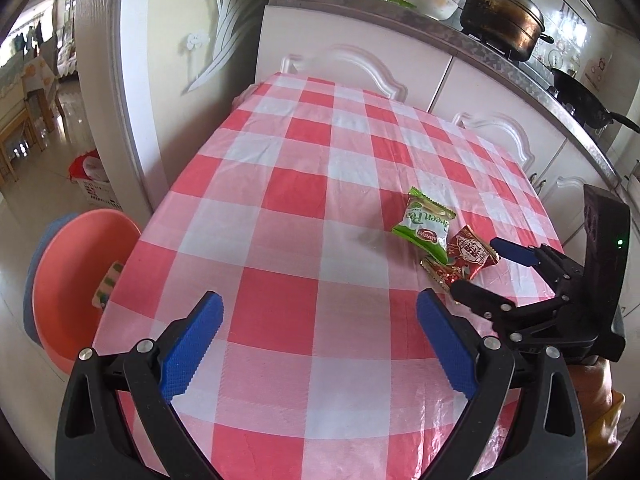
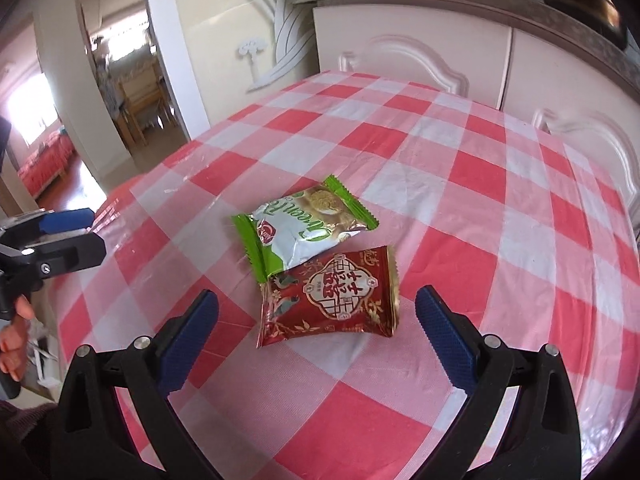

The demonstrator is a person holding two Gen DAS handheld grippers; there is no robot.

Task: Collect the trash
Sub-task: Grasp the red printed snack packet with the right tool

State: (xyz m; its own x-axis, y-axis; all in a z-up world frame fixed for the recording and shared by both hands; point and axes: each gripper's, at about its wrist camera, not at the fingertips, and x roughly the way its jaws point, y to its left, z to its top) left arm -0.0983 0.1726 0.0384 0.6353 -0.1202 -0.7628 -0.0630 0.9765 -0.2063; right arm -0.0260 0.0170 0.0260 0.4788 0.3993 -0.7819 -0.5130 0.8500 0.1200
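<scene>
A green and white snack wrapper (image 2: 304, 226) lies on the red checked tablecloth (image 2: 460, 184), its lower edge under a red snack wrapper (image 2: 330, 296). My right gripper (image 2: 316, 328) is open, its blue pads on either side of the red wrapper, just above the cloth. In the left wrist view both wrappers, green (image 1: 426, 224) and red (image 1: 466, 256), lie at the right, with the right gripper (image 1: 476, 268) open around the red one. My left gripper (image 1: 320, 340) is open and empty over the near middle of the table.
A pink basin (image 1: 76, 280) holding a small wrapper sits on a blue stool left of the table. White cabinets (image 1: 360, 60) with a worktop, a pot (image 1: 500, 16) and a wok stand behind the table. A doorway opens at the far left.
</scene>
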